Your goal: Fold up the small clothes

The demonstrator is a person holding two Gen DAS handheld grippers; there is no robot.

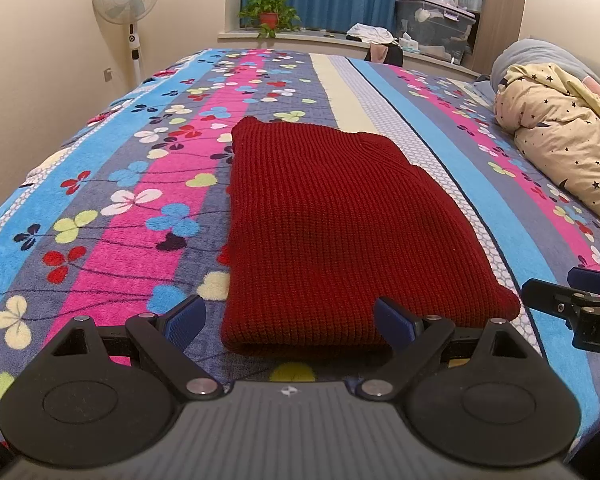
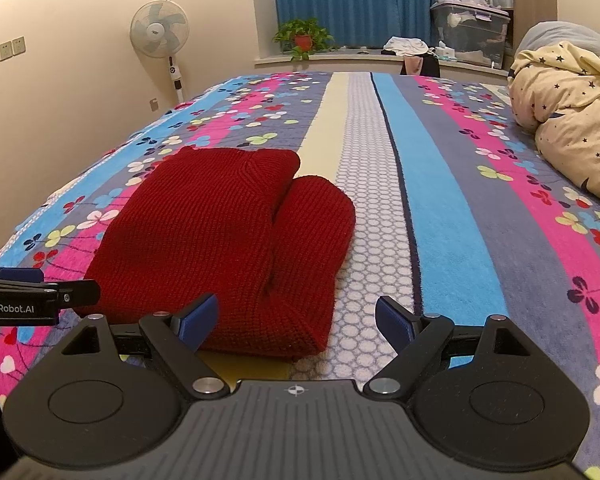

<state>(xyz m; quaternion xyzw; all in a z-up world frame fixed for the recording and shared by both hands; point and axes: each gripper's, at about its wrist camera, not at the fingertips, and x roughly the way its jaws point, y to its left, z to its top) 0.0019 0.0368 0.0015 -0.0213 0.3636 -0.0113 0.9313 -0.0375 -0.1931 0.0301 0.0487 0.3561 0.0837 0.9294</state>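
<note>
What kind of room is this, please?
Most likely a home bedroom. A red knitted garment lies folded on a bed with a flowered blanket, a star-print quilt is bunched beside it, and a standing fan stands by the wall.

A dark red knitted garment (image 1: 332, 224) lies folded flat on a bed, forming a thick, roughly rectangular bundle with its near edge a rounded fold. Seen from the right wrist, a second rounded layer (image 2: 312, 224) juts from under the top layer along the bundle's right side.

Star-print quilt (image 1: 568, 136) cut off rightward
</note>
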